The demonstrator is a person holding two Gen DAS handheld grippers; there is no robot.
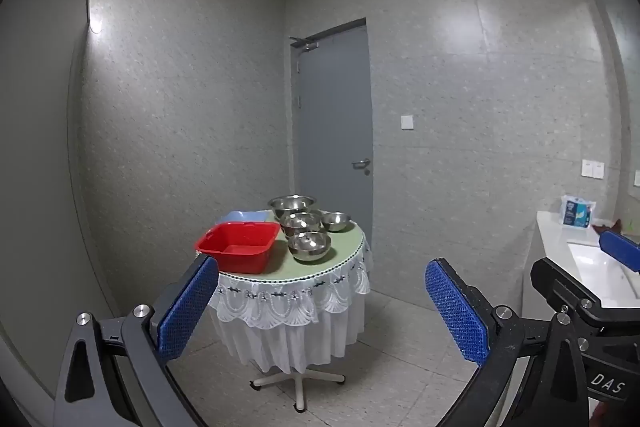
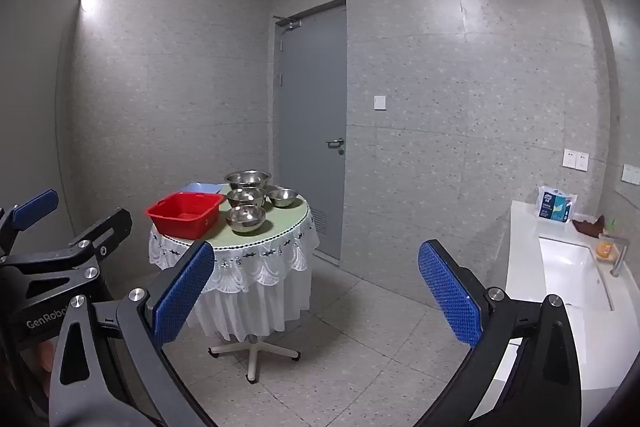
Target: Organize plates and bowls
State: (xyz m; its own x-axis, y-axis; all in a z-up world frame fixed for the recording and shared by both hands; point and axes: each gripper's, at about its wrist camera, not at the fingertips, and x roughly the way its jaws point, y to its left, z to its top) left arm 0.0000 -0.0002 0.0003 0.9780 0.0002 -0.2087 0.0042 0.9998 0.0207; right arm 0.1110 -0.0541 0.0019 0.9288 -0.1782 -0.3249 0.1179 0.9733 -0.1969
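Several steel bowls stand on a small round table (image 1: 340,259) across the room: the nearest bowl (image 1: 309,246), a middle one (image 1: 300,223), a large one behind (image 1: 291,205) and a small one to the right (image 1: 336,221). A red basin (image 1: 238,241) and a pale blue basin (image 1: 244,217) sit to their left. My left gripper (image 1: 322,291) is open and empty, far from the table. My right gripper (image 2: 316,275) is open and empty too. The bowls (image 2: 245,217) and red basin (image 2: 185,214) also show in the right wrist view.
A white counter with a sink (image 2: 572,275) runs along the right wall, with a tissue pack (image 2: 556,207) on it. A grey door (image 2: 314,131) is behind the table (image 2: 280,227). Tiled floor (image 2: 360,327) lies between me and the table.
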